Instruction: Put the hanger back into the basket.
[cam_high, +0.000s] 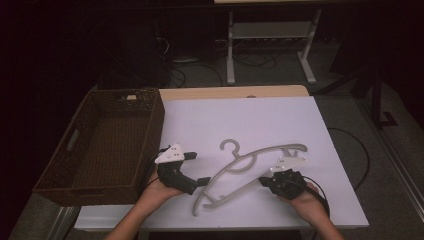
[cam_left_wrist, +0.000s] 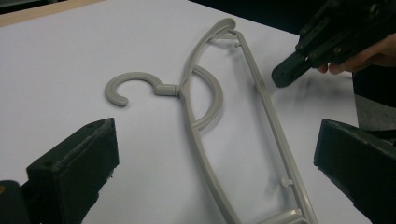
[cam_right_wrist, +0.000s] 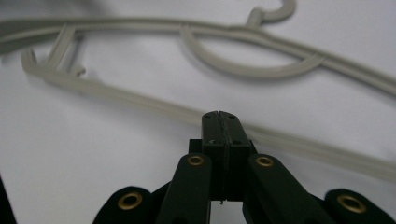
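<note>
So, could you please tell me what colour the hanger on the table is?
Light grey. The hanger shows best in the left gripper view.

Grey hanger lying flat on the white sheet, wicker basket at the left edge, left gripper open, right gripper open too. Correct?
Not quite: the right gripper is shut, its jaws pressed together beside the hanger bar in the right gripper view. The rest holds: basket left, left gripper open.

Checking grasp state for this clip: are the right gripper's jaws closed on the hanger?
No: the right gripper has its jaws pressed together empty, just short of the hanger.
</note>
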